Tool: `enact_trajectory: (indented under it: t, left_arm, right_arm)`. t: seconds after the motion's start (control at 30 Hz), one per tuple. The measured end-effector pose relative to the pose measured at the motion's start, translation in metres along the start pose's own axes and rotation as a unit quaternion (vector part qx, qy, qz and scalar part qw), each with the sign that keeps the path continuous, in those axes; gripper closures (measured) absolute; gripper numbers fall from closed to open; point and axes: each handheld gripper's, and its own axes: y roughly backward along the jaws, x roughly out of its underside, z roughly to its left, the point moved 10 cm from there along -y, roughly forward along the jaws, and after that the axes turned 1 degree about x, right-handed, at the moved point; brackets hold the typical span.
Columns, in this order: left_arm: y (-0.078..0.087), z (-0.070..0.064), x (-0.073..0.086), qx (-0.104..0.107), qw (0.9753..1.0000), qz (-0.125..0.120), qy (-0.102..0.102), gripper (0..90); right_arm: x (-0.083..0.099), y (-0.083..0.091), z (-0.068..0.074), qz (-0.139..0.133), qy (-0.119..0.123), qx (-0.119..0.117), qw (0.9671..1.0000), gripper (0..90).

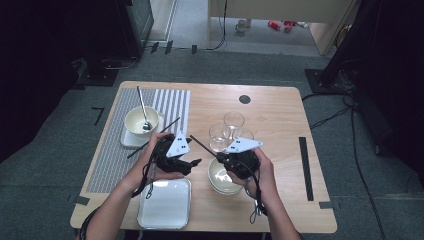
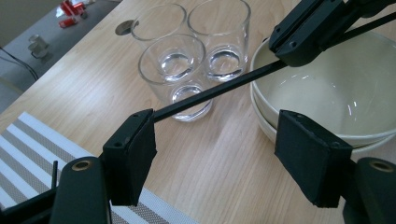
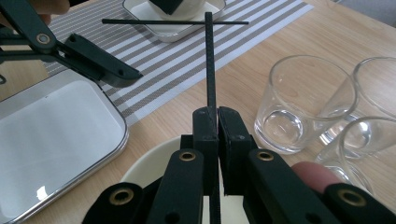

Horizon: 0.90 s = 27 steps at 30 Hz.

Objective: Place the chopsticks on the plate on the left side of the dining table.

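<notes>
My right gripper [image 3: 216,112] [image 1: 222,159] is shut on a thin black chopstick [image 3: 210,65] [image 1: 202,146], held above the stacked cream bowls [image 1: 220,182] [image 2: 327,93]. The stick points toward my left gripper [image 2: 215,126] [image 1: 195,162], which is open. In the left gripper view the chopstick [image 2: 210,92] runs from the right gripper at top right down to the tip of the left-hand jaw. A second black chopstick [image 1: 150,141] [image 3: 154,21] lies across the striped placemat [image 1: 107,155] by the far square plate.
Three empty glasses [image 1: 220,136] [image 2: 177,65] [image 3: 299,107] stand close behind the stacked bowls. A cream bowl [image 1: 137,120] with a spoon [image 1: 144,107] sits on a square plate at back left. A white square plate [image 1: 165,202] [image 3: 46,135] lies at the front edge.
</notes>
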Motion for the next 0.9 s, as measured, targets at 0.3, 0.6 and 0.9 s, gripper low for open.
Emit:
enact_trajectory:
  t: [0.3, 0.6, 0.9]
  left_arm:
    - [-0.005, -0.005, -0.002, 0.007, 0.9998, 0.004, -0.016, 30.3]
    - [-0.011, -0.010, -0.003, 0.014, 0.9995, 0.008, -0.029, 32.0]
    - [-0.014, -0.014, -0.001, 0.018, 0.9991, 0.013, -0.037, 34.9]
  right_arm:
    - [-0.003, -0.001, 0.008, 0.007, 0.011, -0.011, 0.9998, 87.5]
    - [-0.005, -0.002, 0.016, 0.009, 0.022, -0.025, 0.9994, 87.5]
    - [-0.006, 0.000, 0.020, 0.007, 0.026, -0.038, 0.9989, 87.5]
